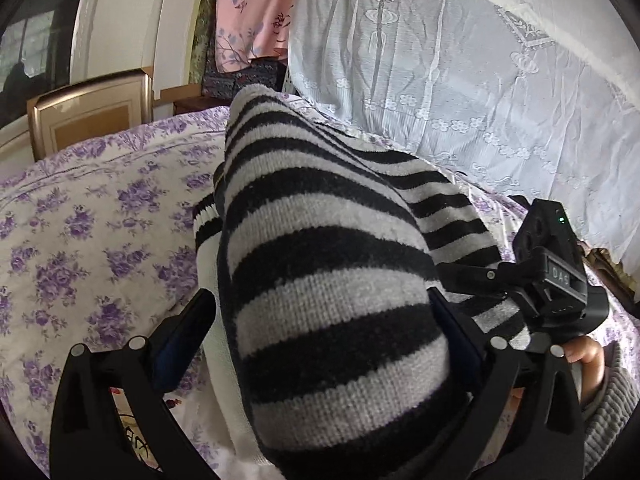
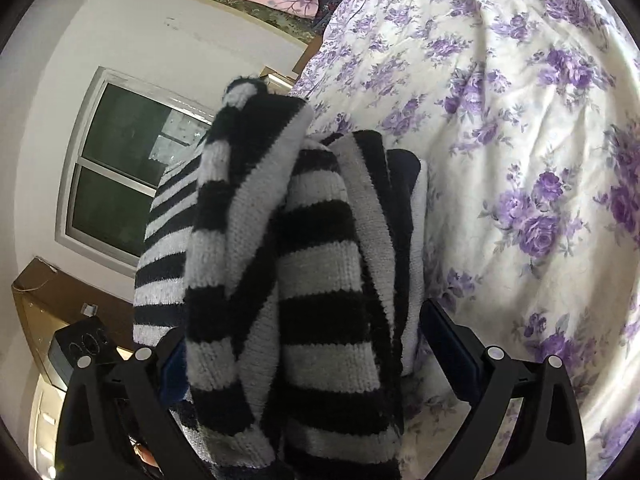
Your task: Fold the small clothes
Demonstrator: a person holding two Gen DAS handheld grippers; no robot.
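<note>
Both tongs straddle the striped sweater (image 1: pixel 320 280): my left gripper (image 1: pixel 320 332) stands wide open around a bunched fold; my right gripper (image 2: pixel 300 344) spreads too, though whether its pads press I cannot tell. It sags over the floral bedspread (image 1: pixel 80 220). I judge I'm laying it down; next, spread it flat.

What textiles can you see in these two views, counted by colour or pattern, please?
Black-and-grey striped knit garment: 1
Purple-flowered bedsheet: 1
Pale lace-patterned cover: 1
Pink flowered cloth: 1
Total: 4
</note>
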